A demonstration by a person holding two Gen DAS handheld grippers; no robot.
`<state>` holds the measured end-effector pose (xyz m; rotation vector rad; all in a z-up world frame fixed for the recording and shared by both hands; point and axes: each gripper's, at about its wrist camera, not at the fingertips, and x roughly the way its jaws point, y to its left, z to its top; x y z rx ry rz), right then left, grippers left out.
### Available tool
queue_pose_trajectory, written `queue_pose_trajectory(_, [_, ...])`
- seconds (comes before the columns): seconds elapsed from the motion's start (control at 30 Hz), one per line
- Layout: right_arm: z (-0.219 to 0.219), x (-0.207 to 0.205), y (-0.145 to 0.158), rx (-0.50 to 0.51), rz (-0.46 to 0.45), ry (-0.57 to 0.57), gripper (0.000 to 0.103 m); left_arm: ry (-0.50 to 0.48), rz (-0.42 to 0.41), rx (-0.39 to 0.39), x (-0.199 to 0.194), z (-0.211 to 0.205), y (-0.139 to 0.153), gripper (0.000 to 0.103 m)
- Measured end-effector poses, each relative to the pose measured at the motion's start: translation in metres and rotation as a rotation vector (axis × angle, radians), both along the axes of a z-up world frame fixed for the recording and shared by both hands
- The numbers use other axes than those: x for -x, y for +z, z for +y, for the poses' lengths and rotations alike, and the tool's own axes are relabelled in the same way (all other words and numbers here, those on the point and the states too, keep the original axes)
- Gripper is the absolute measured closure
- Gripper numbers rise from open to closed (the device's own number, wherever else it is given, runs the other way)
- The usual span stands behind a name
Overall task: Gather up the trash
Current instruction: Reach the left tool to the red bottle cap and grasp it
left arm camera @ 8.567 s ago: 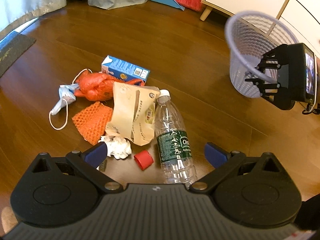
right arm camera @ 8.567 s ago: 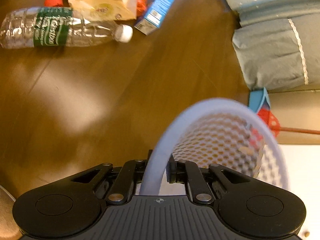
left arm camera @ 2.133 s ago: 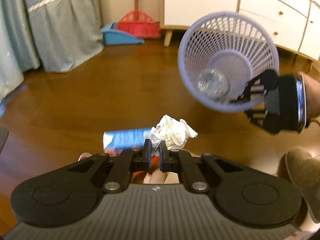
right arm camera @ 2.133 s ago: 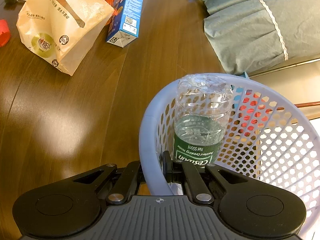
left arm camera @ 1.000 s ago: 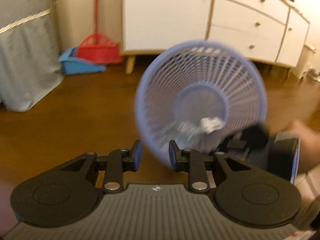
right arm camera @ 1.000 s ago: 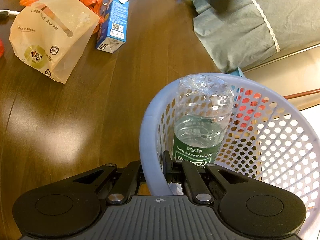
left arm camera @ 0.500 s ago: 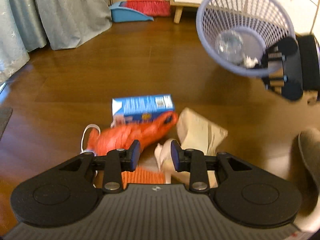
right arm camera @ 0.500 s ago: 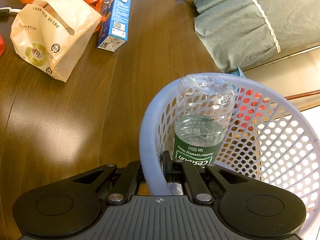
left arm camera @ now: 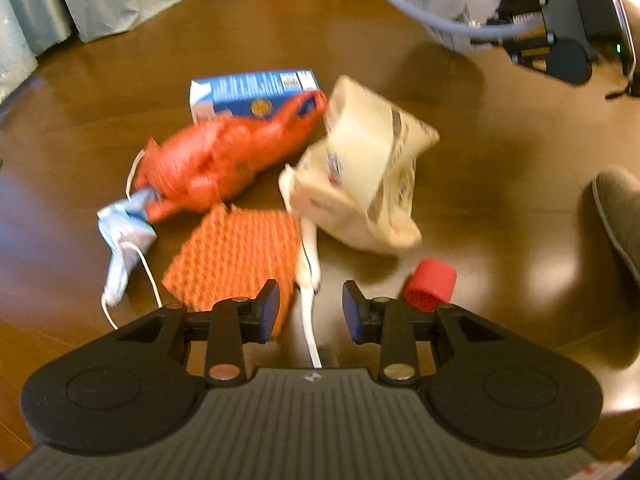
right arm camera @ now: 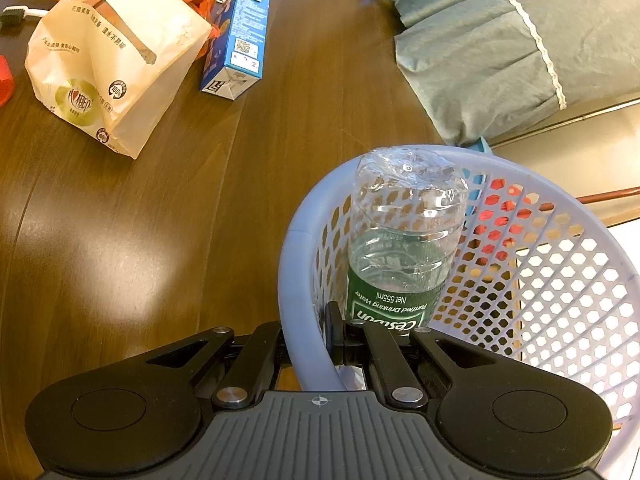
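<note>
While right tool (right arm camera: 308, 344) pinches basket (right arm camera: 296, 264) rim, left tool (left arm camera: 308, 312) hovers spread over trash.

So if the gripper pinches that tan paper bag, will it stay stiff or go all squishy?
Probably squishy: the paper bag is thin, already creased, and puffed open, so the jaws would likely flatten it. It looks light for its size. It lies slumped on the wooden floor, so it shouldn't roll.

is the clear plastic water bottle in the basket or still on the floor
In. The clear plastic water bottle stands base-up inside the lavender mesh basket, whose rim the right gripper clamps.
</note>
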<state>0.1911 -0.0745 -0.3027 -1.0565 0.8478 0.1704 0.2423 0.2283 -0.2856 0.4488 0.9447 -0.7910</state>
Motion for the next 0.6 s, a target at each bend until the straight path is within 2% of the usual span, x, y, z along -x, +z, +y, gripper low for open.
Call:
queue_pose_trajectory(0.13, [0.0,0.002,-0.001,0.003,0.003,0.004,0.103,-0.026,0.021,0.019,0.009,-0.003,-0.002,0.074])
queue_pose_trajectory(0.33, [-0.001,0.004,-0.001,0.003,0.004,0.004,0.103,-0.17,0.056,0.084,0.028,-0.03,0.001,0.074])
queue_pose_trajectory(0.43, [-0.001,0.003,-0.001,0.002,0.005,0.003,0.103,-0.229,0.057,0.052,0.037,-0.043,-0.007,0.074])
queue_pose_trajectory(0.6, [-0.002,0.003,0.0,0.002,0.007,0.004,0.103,-0.242,0.069,0.003,0.036,-0.055,-0.021,0.074])
